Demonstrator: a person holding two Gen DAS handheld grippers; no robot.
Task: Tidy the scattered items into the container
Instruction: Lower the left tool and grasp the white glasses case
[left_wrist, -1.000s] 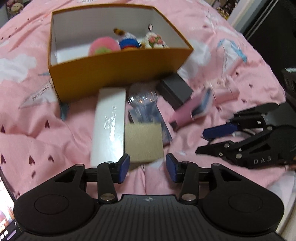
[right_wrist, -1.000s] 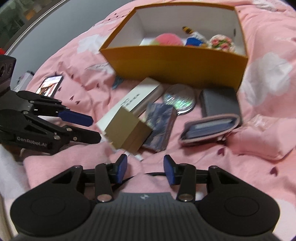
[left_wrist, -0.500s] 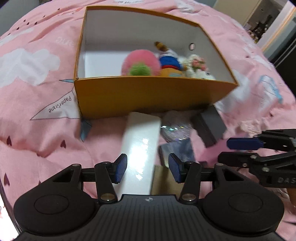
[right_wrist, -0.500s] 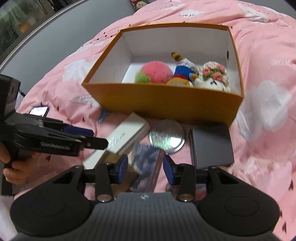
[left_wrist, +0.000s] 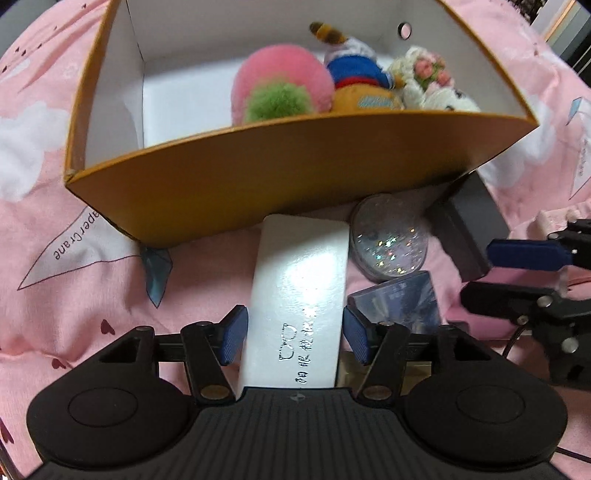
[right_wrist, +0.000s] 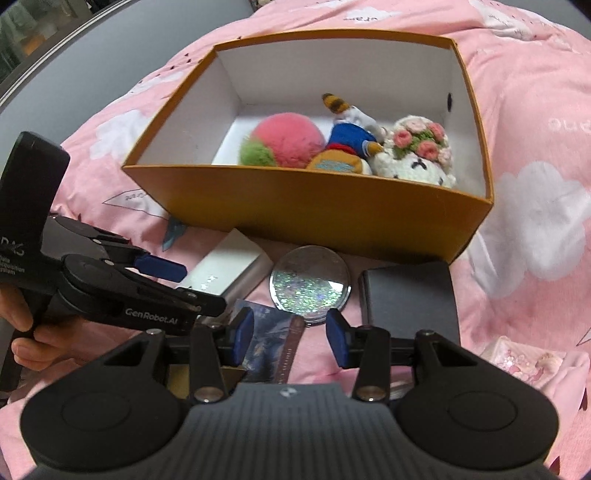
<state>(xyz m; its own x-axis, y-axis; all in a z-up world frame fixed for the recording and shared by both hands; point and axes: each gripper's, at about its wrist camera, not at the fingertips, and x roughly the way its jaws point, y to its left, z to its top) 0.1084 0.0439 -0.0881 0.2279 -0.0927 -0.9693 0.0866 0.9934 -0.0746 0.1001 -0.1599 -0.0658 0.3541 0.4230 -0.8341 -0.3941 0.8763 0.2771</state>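
An orange box (left_wrist: 280, 177) (right_wrist: 332, 210) with white inside stands on the pink bedspread and holds three plush toys (left_wrist: 280, 86) (right_wrist: 284, 140). My left gripper (left_wrist: 293, 338) is open, its pads on either side of a long white box (left_wrist: 299, 291) (right_wrist: 225, 271) that lies in front of the orange box; the pads look apart from its sides. My right gripper (right_wrist: 291, 334) is open and empty above a blue card pack (right_wrist: 273, 343) (left_wrist: 399, 302). A round glitter mirror (right_wrist: 309, 286) (left_wrist: 389, 242) and a dark grey box (right_wrist: 410, 299) (left_wrist: 469, 225) lie beside them.
The right gripper (left_wrist: 532, 273) shows at the right of the left wrist view, the left one (right_wrist: 122, 291) at the left of the right wrist view, held by a hand (right_wrist: 33, 339). A pink pouch (right_wrist: 532, 365) lies at the right. A tan box edge (left_wrist: 384, 369) sits under the left gripper.
Both grippers moved forward toward the orange box. The left gripper slid over the white box so that its pads now straddle it. The right gripper came over the blue card pack.
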